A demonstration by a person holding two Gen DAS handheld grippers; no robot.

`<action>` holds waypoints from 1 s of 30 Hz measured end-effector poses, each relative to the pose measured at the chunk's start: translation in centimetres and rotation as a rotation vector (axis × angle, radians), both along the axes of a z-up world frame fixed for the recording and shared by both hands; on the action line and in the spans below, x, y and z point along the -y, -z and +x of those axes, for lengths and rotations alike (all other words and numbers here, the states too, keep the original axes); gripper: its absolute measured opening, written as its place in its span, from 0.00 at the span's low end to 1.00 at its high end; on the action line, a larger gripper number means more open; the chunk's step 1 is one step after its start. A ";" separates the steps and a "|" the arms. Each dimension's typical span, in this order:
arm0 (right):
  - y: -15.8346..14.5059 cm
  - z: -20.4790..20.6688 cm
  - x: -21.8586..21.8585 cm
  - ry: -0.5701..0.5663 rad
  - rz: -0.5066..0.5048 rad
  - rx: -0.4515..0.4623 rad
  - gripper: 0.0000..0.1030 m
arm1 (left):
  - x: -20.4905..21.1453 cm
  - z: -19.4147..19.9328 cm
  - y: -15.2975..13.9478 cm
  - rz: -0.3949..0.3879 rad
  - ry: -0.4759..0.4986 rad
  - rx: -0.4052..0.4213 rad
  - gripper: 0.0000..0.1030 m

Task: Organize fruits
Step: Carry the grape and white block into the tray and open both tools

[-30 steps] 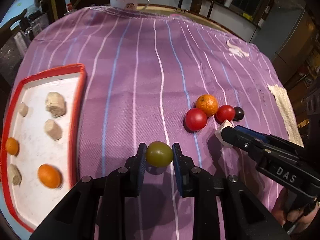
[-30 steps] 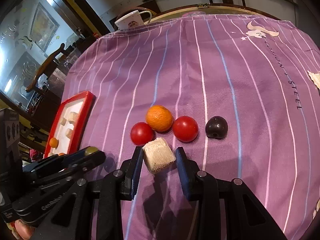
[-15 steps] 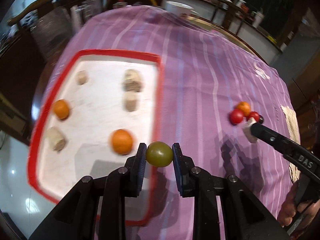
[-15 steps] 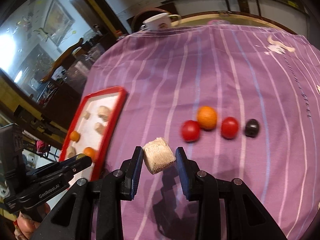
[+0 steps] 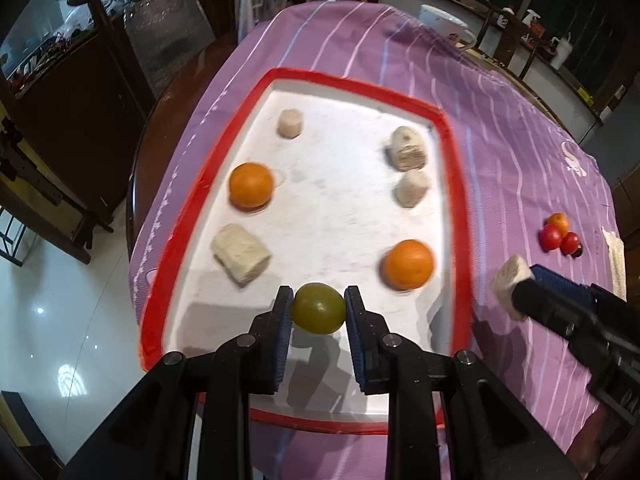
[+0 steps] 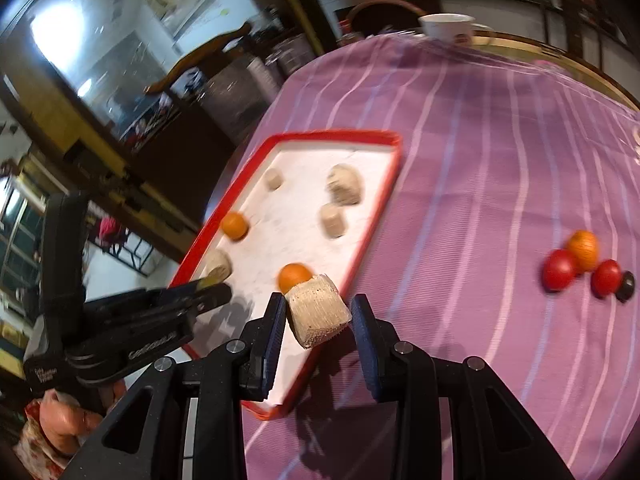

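While the left gripper [image 5: 319, 309] clamps a green fruit [image 5: 319, 308] above the near end of a red-rimmed tray [image 5: 456, 184], the right gripper [image 6: 319, 312] grips a beige block [image 6: 318, 310] over the tray's corner; two oranges [image 5: 251, 185] and four more blocks lie inside.

We hold the left claw [image 5: 319, 308] angled steeply downward, its pads pressed on both sides of a green fruit [image 5: 319, 309]. Our right claw [image 6: 319, 314] tilts down less sharply, clamped on a beige block [image 6: 318, 312]. A hand [image 6: 60, 416] shows below the left tool.
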State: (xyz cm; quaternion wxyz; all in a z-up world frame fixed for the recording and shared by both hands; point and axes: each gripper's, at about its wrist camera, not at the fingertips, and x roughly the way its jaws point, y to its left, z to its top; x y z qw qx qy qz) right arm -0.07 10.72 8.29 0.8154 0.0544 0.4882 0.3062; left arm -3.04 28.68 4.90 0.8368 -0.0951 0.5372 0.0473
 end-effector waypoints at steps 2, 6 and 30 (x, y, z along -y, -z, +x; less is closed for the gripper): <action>0.6 -0.2 -1.0 -0.014 -0.010 -0.010 0.36 | -0.6 0.1 0.5 -0.002 -0.001 -0.012 0.24; 1.7 -0.3 -2.4 -0.026 -0.027 -0.029 0.36 | -1.5 0.2 1.0 -0.003 0.007 -0.019 0.24; 3.7 -1.1 -5.3 -0.052 -0.125 -0.004 0.37 | -1.6 0.6 1.5 0.079 0.049 -0.018 0.25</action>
